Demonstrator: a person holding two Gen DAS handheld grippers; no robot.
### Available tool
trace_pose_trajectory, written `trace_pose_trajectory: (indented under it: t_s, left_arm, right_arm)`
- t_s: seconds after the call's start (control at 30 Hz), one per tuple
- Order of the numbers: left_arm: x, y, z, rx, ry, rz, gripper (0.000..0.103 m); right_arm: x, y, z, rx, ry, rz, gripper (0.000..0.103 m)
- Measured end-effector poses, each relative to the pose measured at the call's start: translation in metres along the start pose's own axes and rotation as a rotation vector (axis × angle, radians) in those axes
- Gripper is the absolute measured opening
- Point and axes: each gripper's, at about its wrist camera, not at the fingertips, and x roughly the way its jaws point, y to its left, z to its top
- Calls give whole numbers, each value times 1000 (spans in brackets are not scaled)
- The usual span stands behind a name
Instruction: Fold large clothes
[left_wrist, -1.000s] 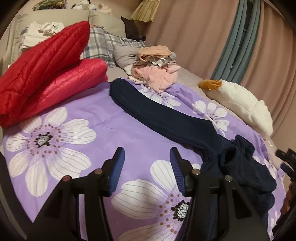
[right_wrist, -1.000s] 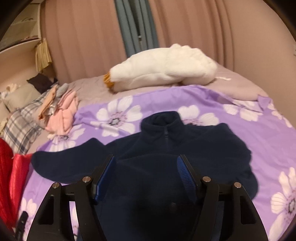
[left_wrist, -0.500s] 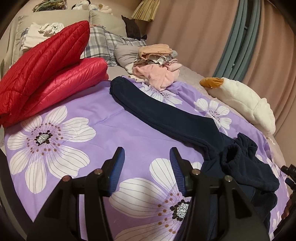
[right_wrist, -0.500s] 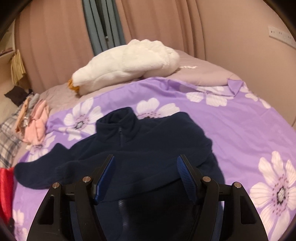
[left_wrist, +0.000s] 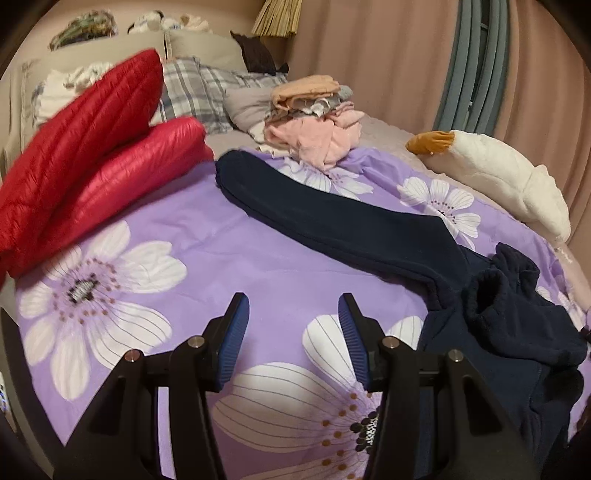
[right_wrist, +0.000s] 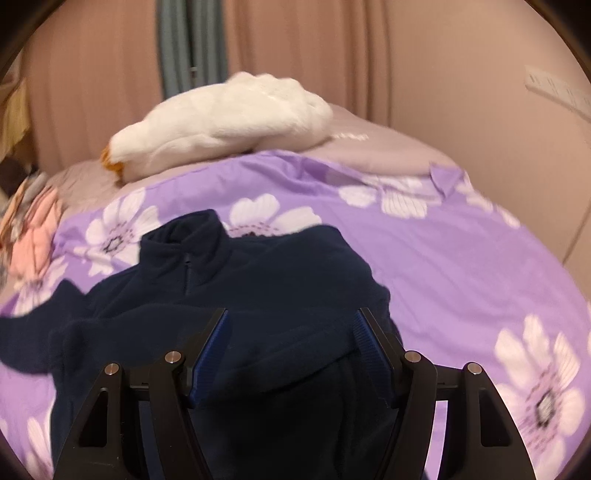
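Navy fleece (right_wrist: 280, 288) lies under the wide-open, empty right gripper (right_wrist: 290, 345); left gripper (left_wrist: 293, 332), equally agape and empty, should pinch the sleeve (left_wrist: 332, 218) ahead-right and fold inward.

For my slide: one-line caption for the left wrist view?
Open left gripper hovers over floral duvet beside navy fleece's outstretched sleeve.

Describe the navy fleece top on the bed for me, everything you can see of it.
The fleece top is dark navy and soft, with a stand-up collar and a short zip below it. It lies on the purple floral cover. One sleeve stretches out flat toward the pink clothes pile; the other side is folded over the body. Both grippers, left and right, are open, gripping nothing.
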Motion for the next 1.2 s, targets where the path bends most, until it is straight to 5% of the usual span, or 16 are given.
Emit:
trace_pose_trajectory:
  t_s: [0.27, 0.43, 0.57, 0.7, 0.8, 0.9, 0.97, 1.0, 1.1, 1.2]
  left_arm:
    - [13, -6, -3, 108, -22, 137, 51]
    - [27, 12, 6, -1, 34, 110, 51]
    - [32, 37, 25, -125, 14, 78, 76]
    - [53, 58, 57, -271, 19, -2, 82]
    - [89, 62, 84, -284, 29, -20, 82]
    - [150, 69, 95, -383, 184, -107, 78]
    - [188, 69, 95, -441, 275, -149, 61]
    - [204, 67, 93, -472, 298, -153, 61]
    - [218, 51, 103, -429, 217, -120, 48]
    - [227, 27, 110, -298, 196, 33, 23]
  right_arm:
    - [67, -15, -36, 67, 131, -62, 75]
    - [63, -16, -35, 72, 126, -51, 77]
    - [64, -17, -36, 74, 123, -47, 78]
    - [67, -20, -36, 83, 118, -22, 81]
    - [67, -19, -37, 83, 114, -16, 82]
    - [68, -18, -36, 81, 115, -17, 83]
    - [68, -18, -36, 83, 114, -13, 83]
    - [68, -18, -35, 83, 114, -12, 83]
    - [67, -19, -35, 81, 114, -13, 83]
    - [68, -20, -33, 86, 112, -8, 83]
